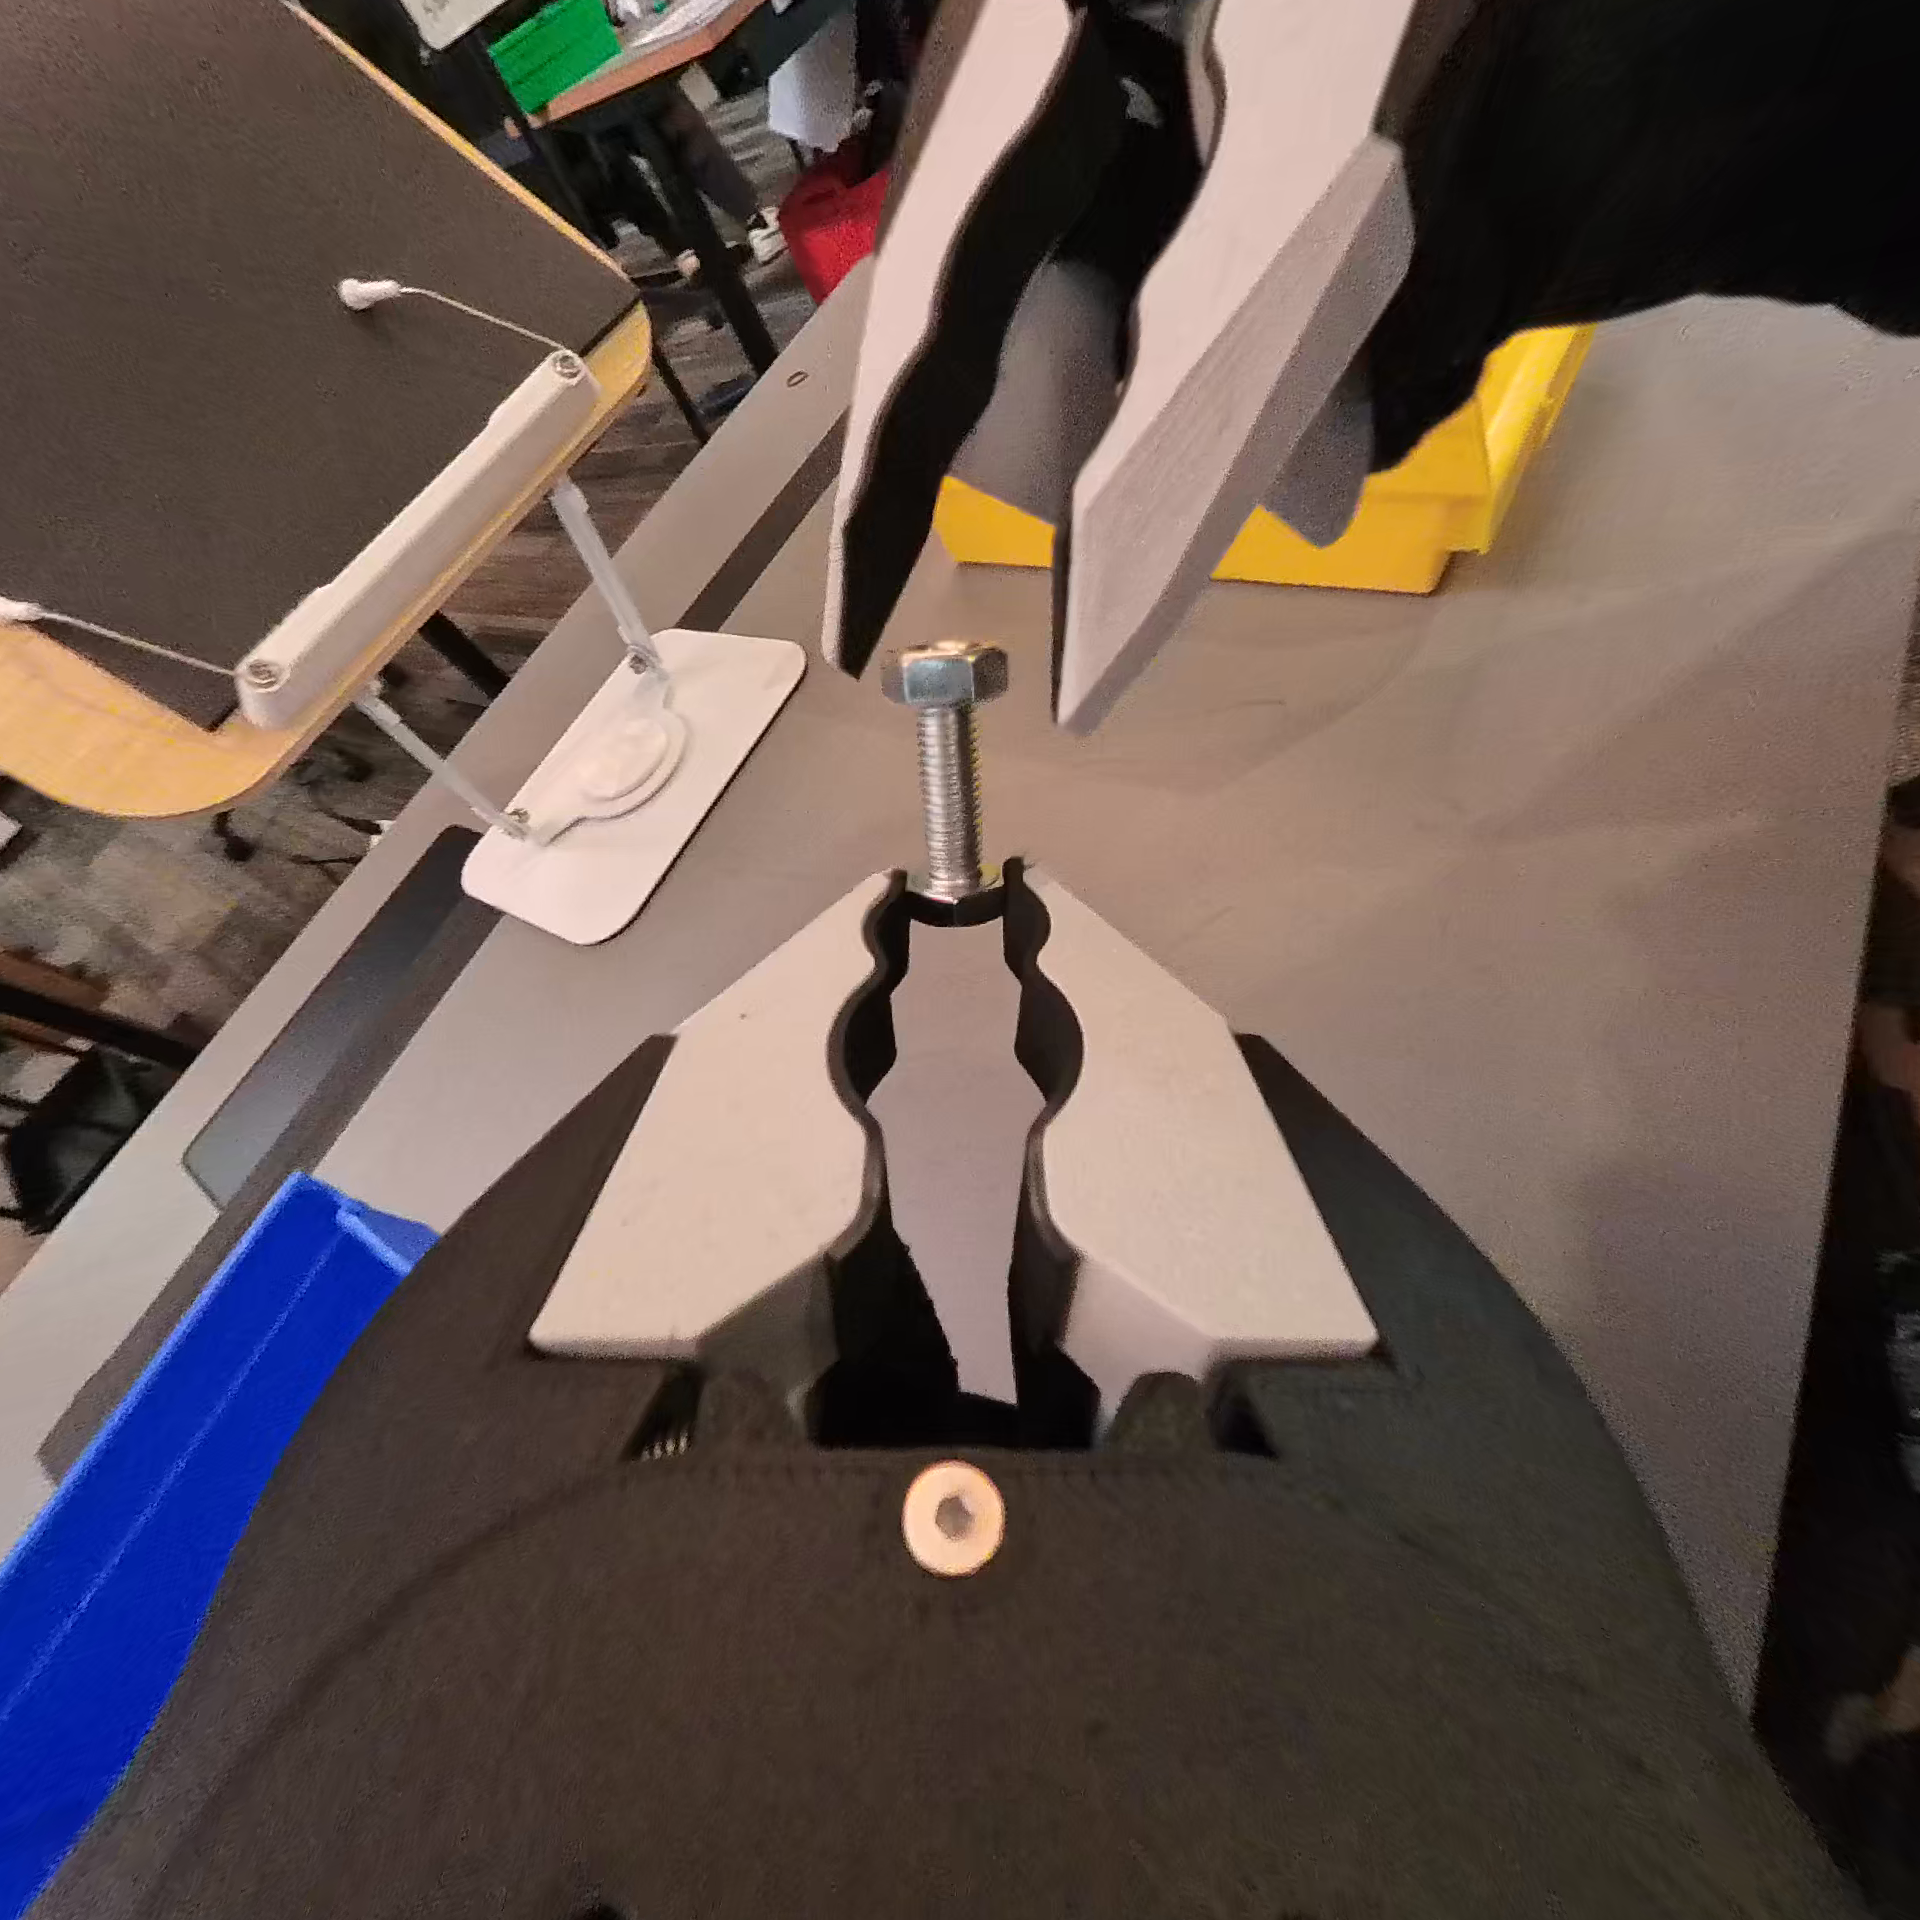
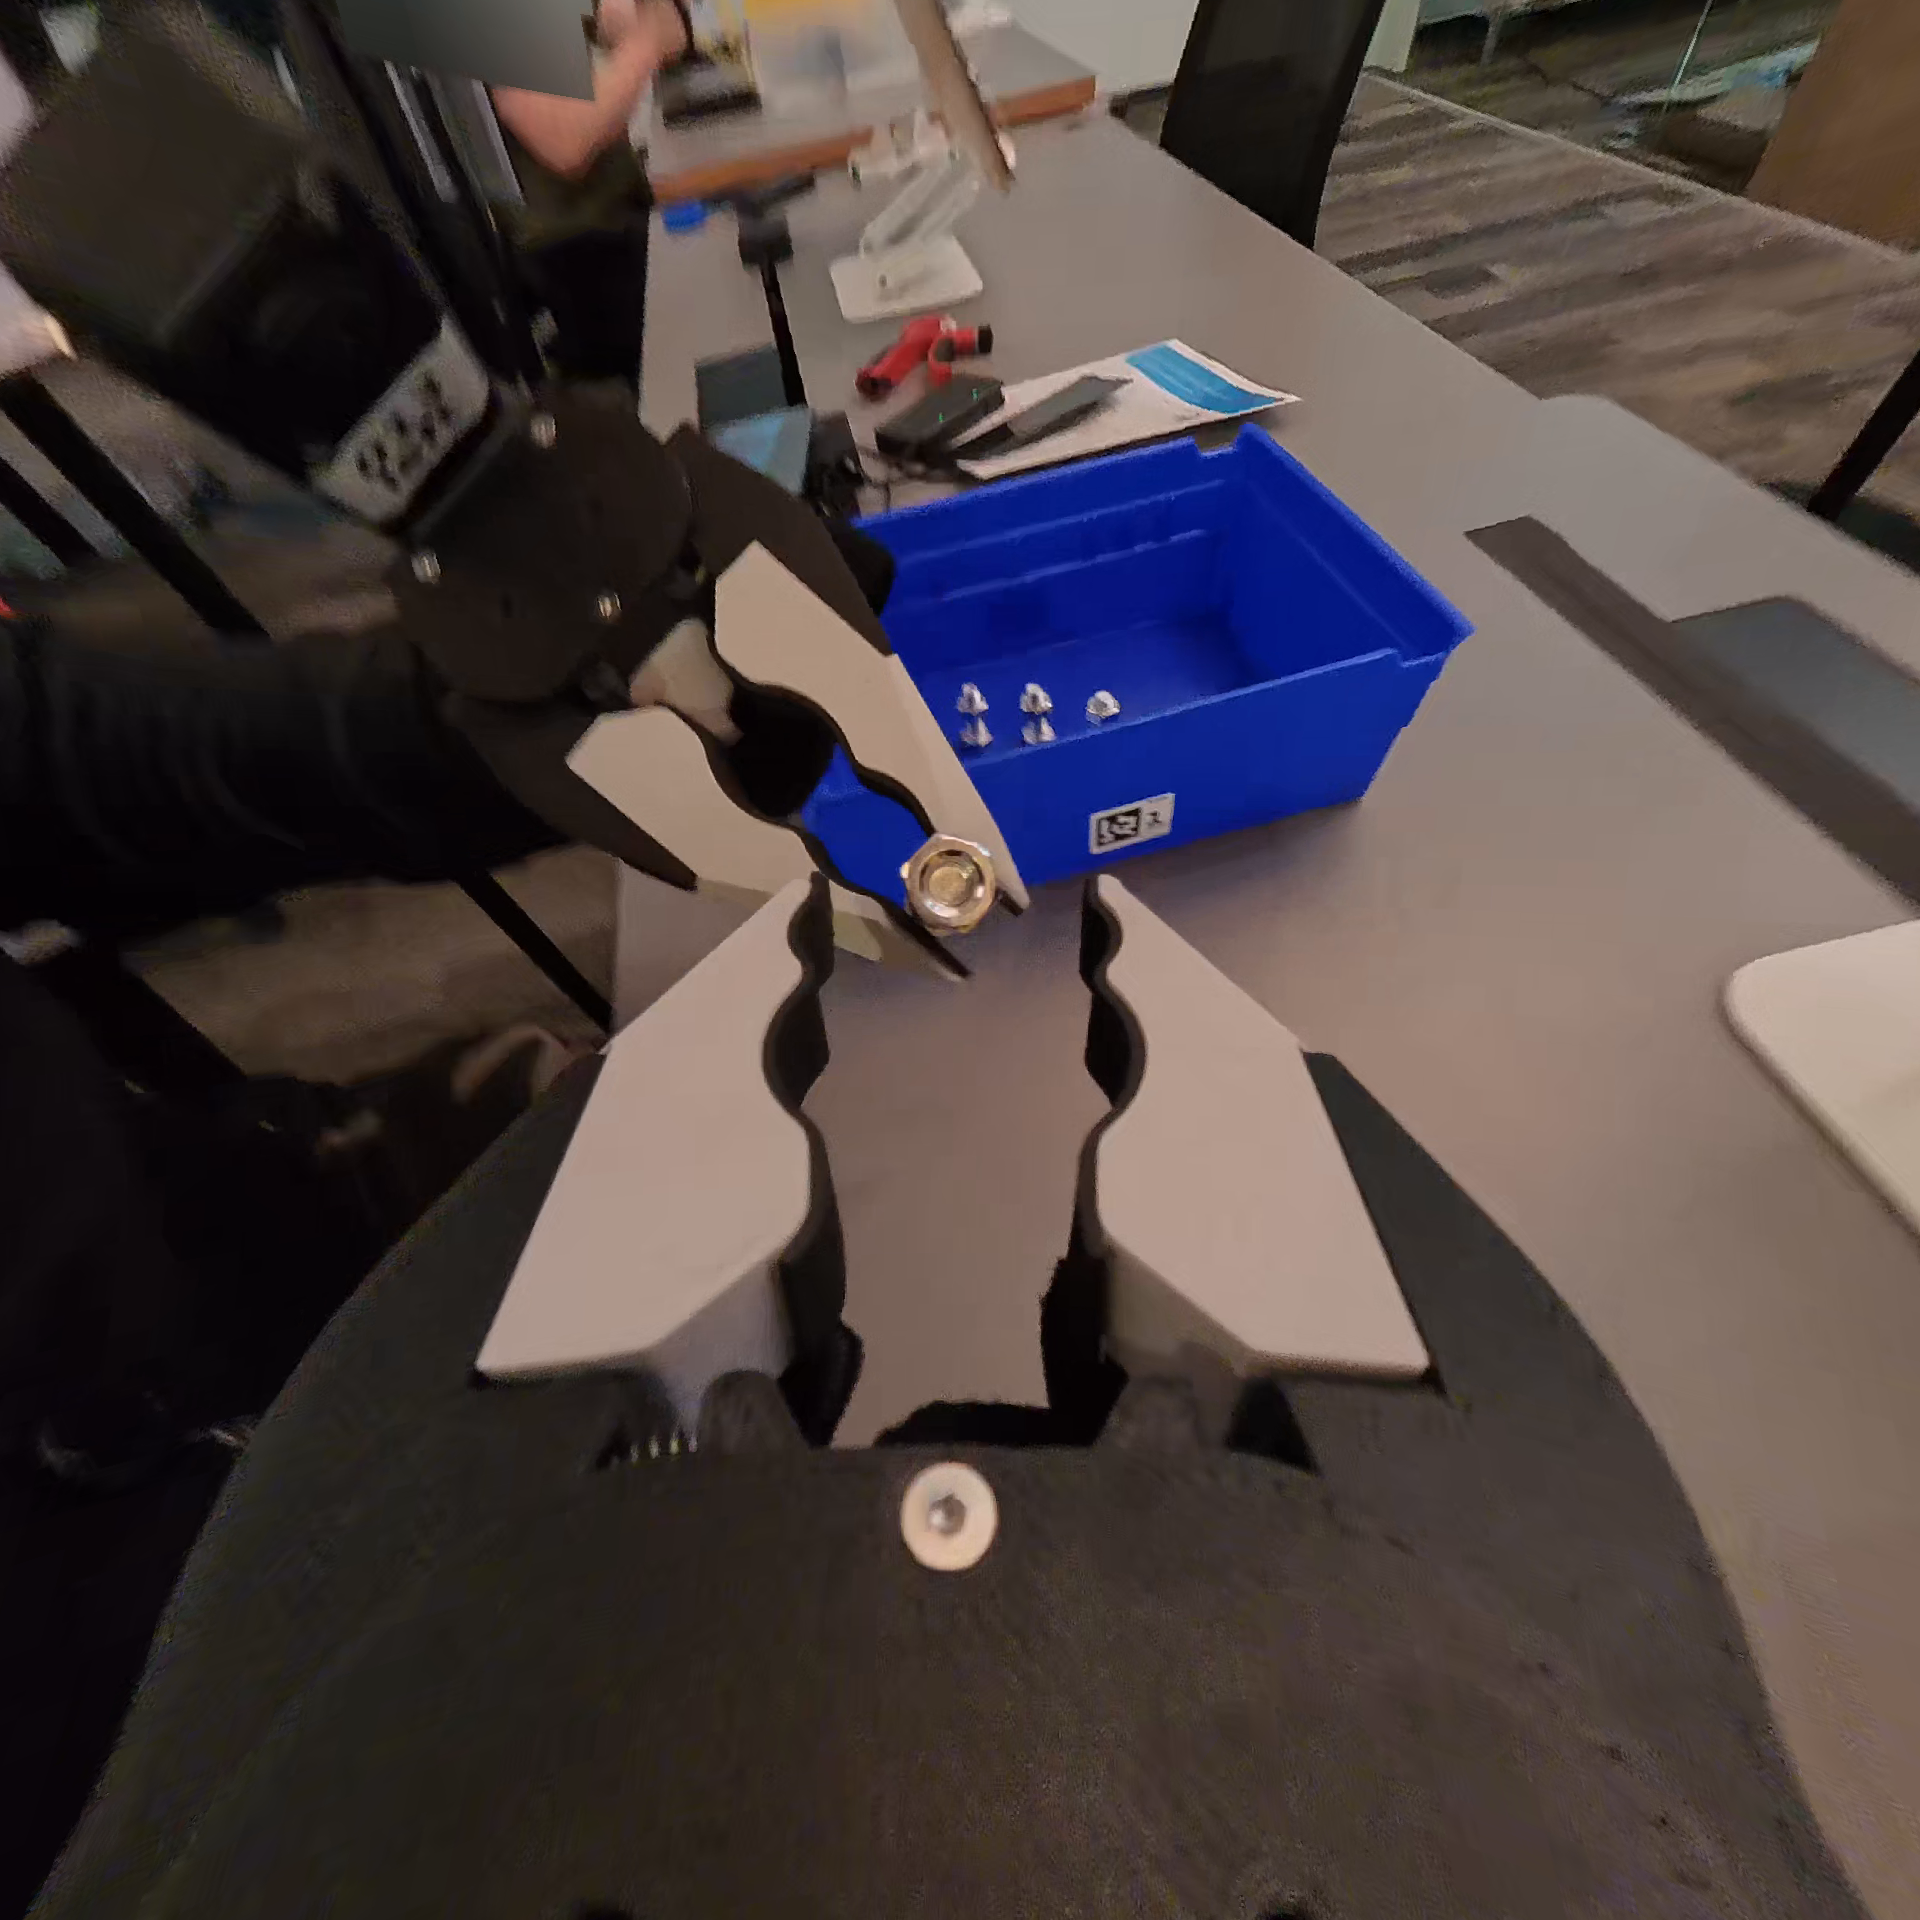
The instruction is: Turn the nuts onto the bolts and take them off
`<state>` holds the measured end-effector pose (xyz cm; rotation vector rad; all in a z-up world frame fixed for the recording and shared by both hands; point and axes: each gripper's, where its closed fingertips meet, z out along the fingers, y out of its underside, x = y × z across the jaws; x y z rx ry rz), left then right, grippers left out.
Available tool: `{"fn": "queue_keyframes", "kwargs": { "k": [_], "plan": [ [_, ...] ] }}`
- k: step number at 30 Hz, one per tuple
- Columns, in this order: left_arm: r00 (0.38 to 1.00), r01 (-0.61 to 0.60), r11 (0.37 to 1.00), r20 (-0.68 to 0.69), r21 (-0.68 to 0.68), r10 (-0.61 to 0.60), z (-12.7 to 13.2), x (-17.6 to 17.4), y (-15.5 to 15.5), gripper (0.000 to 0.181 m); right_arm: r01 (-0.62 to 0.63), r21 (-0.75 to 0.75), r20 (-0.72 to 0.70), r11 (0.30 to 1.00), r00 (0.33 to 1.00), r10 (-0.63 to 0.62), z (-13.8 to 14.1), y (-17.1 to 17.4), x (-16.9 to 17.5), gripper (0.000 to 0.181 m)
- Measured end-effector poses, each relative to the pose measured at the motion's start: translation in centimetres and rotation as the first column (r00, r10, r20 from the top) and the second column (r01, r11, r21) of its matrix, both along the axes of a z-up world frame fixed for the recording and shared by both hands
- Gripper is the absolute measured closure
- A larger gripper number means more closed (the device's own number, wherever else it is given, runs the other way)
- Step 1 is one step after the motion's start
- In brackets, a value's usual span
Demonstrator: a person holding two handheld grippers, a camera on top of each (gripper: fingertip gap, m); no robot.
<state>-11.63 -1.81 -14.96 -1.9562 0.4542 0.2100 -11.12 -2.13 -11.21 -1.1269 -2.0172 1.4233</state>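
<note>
My left gripper (image 1: 956, 896) is shut on a nut (image 1: 954, 906) at its fingertips. A silver bolt (image 1: 948, 790) is threaded into the nut and points away from the gripper, its hex head (image 1: 943, 670) at the far end. My right gripper (image 1: 961, 691) reaches in from above, open, with one fingertip on each side of the bolt head, not touching it. In the right wrist view the right gripper (image 2: 951, 899) is open around the bolt head (image 2: 948, 883), seen end on, and the left gripper (image 2: 961, 920) comes in from the left holding it.
A blue bin (image 2: 1195, 800) behind the bolt holds several small bolts and nuts (image 2: 1029, 712); it also shows in the left wrist view (image 1: 156, 1455). A yellow bin (image 1: 1351, 540) and a white stand base (image 1: 634, 790) sit on the grey table (image 1: 1455, 935). Papers and small devices (image 2: 1039, 410) lie farther back. My two grippers' fingertips are within a few centimetres of each other.
</note>
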Motion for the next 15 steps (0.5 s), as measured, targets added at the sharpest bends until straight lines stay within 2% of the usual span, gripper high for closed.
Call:
{"fn": "queue_keyframes", "kwargs": {
  "k": [4,6,12,15],
  "plan": [
    [0.992,-0.070,0.998,-0.102,-0.005,0.069,-0.4,-0.8,0.3,0.165,0.095,-0.274,0.121,0.957,0.991,-0.064,-0.3,0.0,-0.3,0.152],
    [0.984,-0.096,0.995,-0.155,-0.014,0.093,-0.6,-1.0,0.4,0.165,0.122,-0.340,0.164,0.933,0.984,-0.069,-0.8,0.0,-0.4,0.157],
    [0.966,-0.126,0.992,-0.229,-0.026,0.117,-0.9,-1.1,0.5,0.165,0.133,-0.347,0.169,0.928,0.982,-0.078,-1.4,0.1,-0.7,0.164],
    [0.968,-0.123,0.992,-0.224,-0.031,0.113,-0.9,-1.1,0.5,0.165,0.124,-0.313,0.166,0.942,0.983,-0.075,-1.6,0.3,-0.7,0.164]
  ]
}}
